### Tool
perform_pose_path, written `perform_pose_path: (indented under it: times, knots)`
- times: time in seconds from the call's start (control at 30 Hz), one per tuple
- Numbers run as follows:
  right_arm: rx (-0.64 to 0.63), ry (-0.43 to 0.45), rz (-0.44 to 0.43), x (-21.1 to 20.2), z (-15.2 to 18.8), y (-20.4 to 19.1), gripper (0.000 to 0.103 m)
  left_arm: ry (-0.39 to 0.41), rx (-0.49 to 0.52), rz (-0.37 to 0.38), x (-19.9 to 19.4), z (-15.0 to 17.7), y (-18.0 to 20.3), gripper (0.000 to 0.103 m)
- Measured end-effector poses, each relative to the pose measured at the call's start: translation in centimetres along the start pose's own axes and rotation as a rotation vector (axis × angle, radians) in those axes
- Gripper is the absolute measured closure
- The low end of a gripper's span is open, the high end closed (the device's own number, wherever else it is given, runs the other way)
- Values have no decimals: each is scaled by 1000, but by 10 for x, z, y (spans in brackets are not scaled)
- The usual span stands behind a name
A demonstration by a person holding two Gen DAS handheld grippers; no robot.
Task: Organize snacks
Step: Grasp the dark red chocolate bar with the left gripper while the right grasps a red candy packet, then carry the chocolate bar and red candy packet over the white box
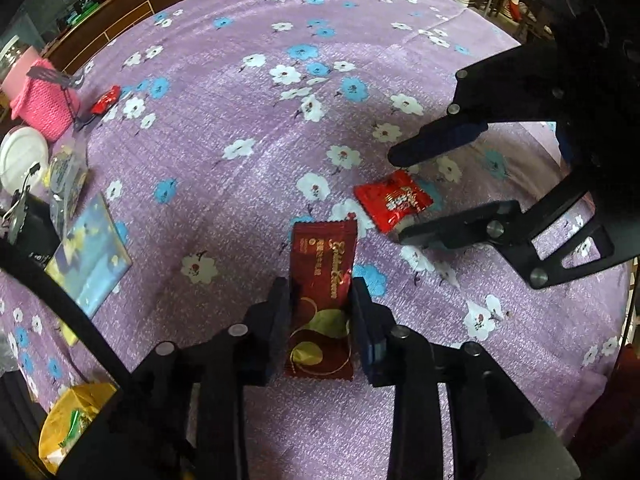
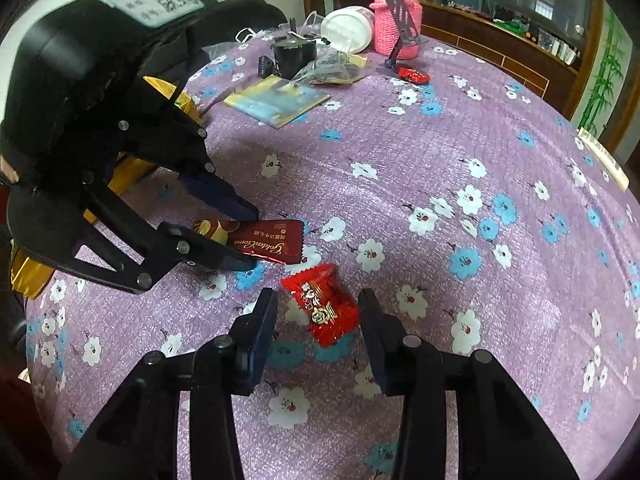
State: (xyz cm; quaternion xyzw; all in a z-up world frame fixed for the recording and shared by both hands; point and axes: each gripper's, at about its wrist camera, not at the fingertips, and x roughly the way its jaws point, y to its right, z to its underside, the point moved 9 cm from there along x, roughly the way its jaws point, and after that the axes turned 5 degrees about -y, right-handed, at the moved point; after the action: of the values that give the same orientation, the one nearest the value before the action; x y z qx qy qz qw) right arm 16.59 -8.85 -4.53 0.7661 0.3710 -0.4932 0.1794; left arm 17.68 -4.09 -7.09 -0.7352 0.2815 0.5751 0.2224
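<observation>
A dark red snack bar (image 1: 323,300) lies on the purple flowered tablecloth between the fingers of my left gripper (image 1: 320,292), whose jaws sit close against its sides; it also shows in the right wrist view (image 2: 260,240). A bright red candy packet (image 2: 320,304) lies between the open fingers of my right gripper (image 2: 318,300), not touched; it also shows in the left wrist view (image 1: 394,200). Another small red candy (image 1: 105,100) lies far left by the pink holder, also in the right wrist view (image 2: 414,75).
A pink knitted jar holder (image 2: 396,24), a white lid (image 2: 347,28), a black cup (image 2: 294,54), a clear bag (image 2: 332,68) and a blue-yellow booklet (image 2: 276,98) crowd the table's far corner. A yellow bag (image 1: 70,420) sits at the near left edge.
</observation>
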Motion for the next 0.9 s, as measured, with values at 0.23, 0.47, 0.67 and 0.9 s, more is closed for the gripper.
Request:
perform_pose_path:
  times: [0.23,0.47,0.67,0.9]
  knots:
    - [12,-3,20,9,1,4,70,12,-74,32,-3,11,-7,64]
    - [60,-25,74,4,6,1,88,36,-130,-4,-5,12,-2,77]
    - [140,-18,110,-14,16,-3,89,43,-175,-14,-12,31,15,78]
    - [236,87,45,-36,23,-25,90,114,-322,-28,-32,66,20,78]
